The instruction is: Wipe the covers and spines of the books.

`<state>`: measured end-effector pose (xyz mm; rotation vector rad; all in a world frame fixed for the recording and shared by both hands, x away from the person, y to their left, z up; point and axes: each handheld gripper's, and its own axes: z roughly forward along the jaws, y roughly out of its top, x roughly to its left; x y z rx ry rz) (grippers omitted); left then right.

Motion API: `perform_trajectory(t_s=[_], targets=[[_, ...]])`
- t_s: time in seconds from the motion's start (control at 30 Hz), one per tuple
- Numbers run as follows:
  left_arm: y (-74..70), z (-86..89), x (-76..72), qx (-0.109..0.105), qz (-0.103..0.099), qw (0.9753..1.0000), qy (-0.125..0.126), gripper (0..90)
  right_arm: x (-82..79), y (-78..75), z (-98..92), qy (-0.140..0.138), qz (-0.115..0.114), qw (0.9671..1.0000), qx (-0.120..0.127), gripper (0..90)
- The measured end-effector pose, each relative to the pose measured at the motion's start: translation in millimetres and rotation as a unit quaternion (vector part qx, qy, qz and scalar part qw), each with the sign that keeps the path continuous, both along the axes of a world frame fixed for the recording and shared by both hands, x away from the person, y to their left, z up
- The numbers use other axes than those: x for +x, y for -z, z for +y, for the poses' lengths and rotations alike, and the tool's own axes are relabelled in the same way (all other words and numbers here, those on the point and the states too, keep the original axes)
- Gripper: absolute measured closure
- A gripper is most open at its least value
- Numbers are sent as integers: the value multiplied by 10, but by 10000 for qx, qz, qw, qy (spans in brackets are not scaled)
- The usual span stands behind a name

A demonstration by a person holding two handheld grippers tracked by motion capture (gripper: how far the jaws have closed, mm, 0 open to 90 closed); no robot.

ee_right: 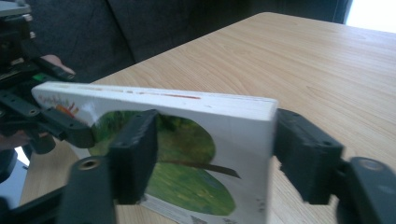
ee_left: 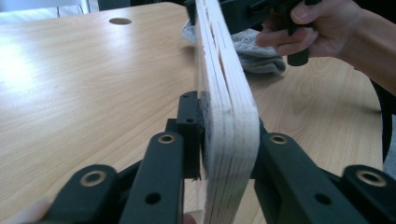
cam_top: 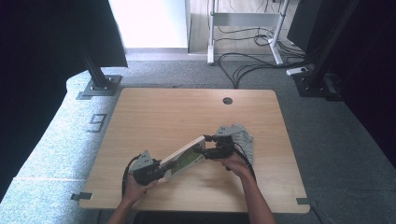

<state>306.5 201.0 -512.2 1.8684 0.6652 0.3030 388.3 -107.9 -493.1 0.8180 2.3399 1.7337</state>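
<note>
A thick board book (cam_top: 184, 156) with a green leaf on its white cover hangs slanted above the wooden table (cam_top: 154, 116). My left gripper (cam_top: 156, 171) is shut on its near end; in the left gripper view both jaws press the page block (ee_left: 229, 116). My right gripper (cam_top: 211, 145) is at the far end. In the right gripper view its jaws stand wide apart around the book's corner (ee_right: 196, 144). One jaw is in front of the cover and the other is at the end edge. The left gripper (ee_right: 51, 121) clamps the book's other end.
A crumpled grey cloth (cam_top: 243, 140) lies on the table just behind the right hand (ee_left: 322, 32). A round cable hole (cam_top: 227, 101) is near the far edge. Beyond the table are frame feet, loose cables and desk legs on grey carpet.
</note>
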Motion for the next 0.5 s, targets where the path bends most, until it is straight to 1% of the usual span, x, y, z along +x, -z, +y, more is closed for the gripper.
perform_trajectory(t_s=[0.03,0.17,0.23,0.37,0.5], targets=[[11,10,9,28,14,10000,-48,736,-15,2,-11,3,-22,10000,-31,405],[23,61,46,-19,131,9998,-145,694,-97,0,-20,135,-231,9993,-243,503],[30,78,63,-48,177,9996,-201,673,-126,20,-44,212,-219,9993,-204,547],[42,90,85,-71,246,9994,-252,635,-158,50,-103,238,-177,9995,-117,590],[52,91,103,-18,289,9991,-305,592,-218,53,-134,310,-249,9990,-193,617]])
